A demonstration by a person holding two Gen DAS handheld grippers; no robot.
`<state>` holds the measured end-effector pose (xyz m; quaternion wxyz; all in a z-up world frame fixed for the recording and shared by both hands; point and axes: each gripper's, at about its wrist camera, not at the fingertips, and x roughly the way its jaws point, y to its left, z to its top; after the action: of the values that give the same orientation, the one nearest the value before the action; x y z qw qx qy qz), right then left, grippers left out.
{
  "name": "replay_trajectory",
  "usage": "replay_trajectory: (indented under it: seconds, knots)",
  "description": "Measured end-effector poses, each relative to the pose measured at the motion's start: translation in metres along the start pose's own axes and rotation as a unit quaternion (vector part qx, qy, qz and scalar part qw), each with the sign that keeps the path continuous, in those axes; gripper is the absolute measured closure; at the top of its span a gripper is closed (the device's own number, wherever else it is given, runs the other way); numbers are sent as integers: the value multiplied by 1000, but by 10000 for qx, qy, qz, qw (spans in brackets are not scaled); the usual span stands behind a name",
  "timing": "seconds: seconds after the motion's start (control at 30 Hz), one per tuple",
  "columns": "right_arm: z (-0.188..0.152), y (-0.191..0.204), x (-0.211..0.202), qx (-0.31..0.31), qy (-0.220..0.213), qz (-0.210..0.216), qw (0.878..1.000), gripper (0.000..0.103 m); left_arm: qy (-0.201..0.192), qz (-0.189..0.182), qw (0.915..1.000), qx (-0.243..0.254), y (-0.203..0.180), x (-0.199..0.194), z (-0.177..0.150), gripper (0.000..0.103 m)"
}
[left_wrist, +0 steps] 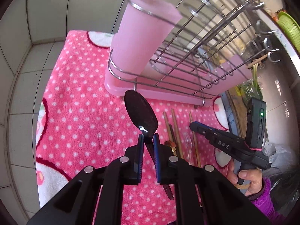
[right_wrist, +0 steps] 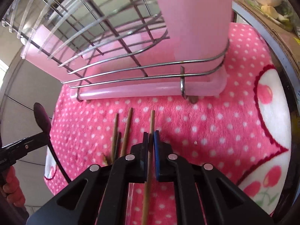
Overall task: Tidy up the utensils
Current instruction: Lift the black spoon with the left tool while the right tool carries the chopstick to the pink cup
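Note:
My left gripper [left_wrist: 148, 137] is shut on a black spoon [left_wrist: 141, 113], bowl pointing up toward the pink utensil cup [left_wrist: 142, 37] in the wire dish rack [left_wrist: 196, 43]. The spoon also shows at the left of the right wrist view [right_wrist: 42, 119]. My right gripper [right_wrist: 151, 136] is shut on a wooden chopstick [right_wrist: 151, 121], low over the pink dotted towel [right_wrist: 187, 123]. Other chopsticks [right_wrist: 127, 129] and a clear plastic utensil [left_wrist: 188, 144] lie on the towel. The right gripper shows in the left wrist view [left_wrist: 198, 127].
The rack's pink drip tray [right_wrist: 131, 91] stands on the towel just beyond the chopsticks, with a second pink cup [right_wrist: 196, 18] at its right end. Grey tiled walls lie to the left. A green basket [left_wrist: 286, 24] and vegetables sit at the far right.

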<state>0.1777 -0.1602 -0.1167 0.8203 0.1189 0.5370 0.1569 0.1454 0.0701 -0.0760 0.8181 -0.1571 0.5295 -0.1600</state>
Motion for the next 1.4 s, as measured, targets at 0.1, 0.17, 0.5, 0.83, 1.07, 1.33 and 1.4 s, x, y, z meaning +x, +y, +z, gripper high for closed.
replay_trajectory:
  seconds: [0.1, 0.17, 0.5, 0.83, 1.07, 1.33, 1.4]
  knots:
    - [-9, 6, -27, -152, -398, 169, 9989, 97, -302, -73, 9995, 70, -1, -16, -5, 94]
    - [-16, 11, -47, -283, -668, 169, 9972, 97, -548, -145, 9984, 91, -4, -28, -9, 94]
    - [-41, 12, -126, -509, -1792, 266, 9821, 97, -1560, -83, 9869, 391, -27, -82, -23, 94]
    - [-38, 17, -188, -708, -2632, 175, 9620, 97, -2271, 221, 9703, 799, -49, -125, -26, 93]
    - [-20, 30, -228, -903, -3083, 53, 9470, 97, -2668, 350, 9596, 826, -51, -152, -20, 93]
    - [4, 35, -261, -999, -3432, -15, 9339, 97, -3008, 463, 9496, 750, -46, -175, -10, 93]
    - [11, 36, -269, -1016, -3516, -32, 9306, 97, -3107, 534, 9460, 750, -48, -180, -6, 93]
